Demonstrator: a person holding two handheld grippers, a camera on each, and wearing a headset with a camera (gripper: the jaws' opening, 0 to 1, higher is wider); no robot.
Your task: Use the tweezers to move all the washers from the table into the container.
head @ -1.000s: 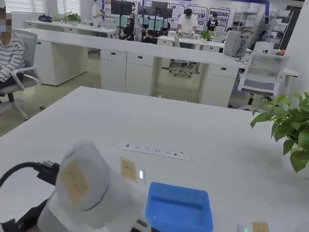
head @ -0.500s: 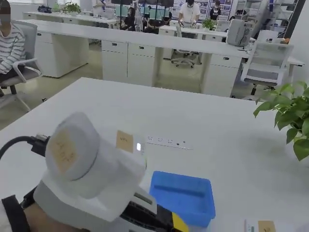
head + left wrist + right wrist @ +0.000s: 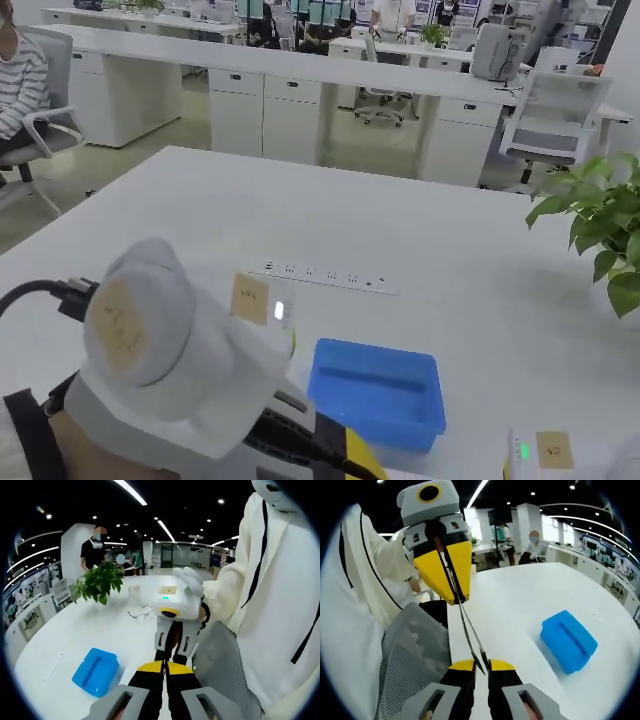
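left tongs [image 3: 452, 599] clamp the tweezers [image 3: 468, 632] by the butt, right tongs [image 3: 482, 665] sit narrow round the tips (grip unclear); thin springy steel, I'd pinch mid-arms.

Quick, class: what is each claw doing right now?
Left claw: shut on the tweezers.
Right claw: the tweezers' tips sit between its jaws; whether it grips cannot be told.

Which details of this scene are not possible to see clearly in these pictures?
1. Tweezers in the left gripper: right gripper view, tips end at the right gripper's jaws; gripped or not, unclear.
2. Washers: position unknown; head view, the left gripper's body covers the near table, and the bottom edge cuts it.
3. Blue container contents: too small and blurred in all views.
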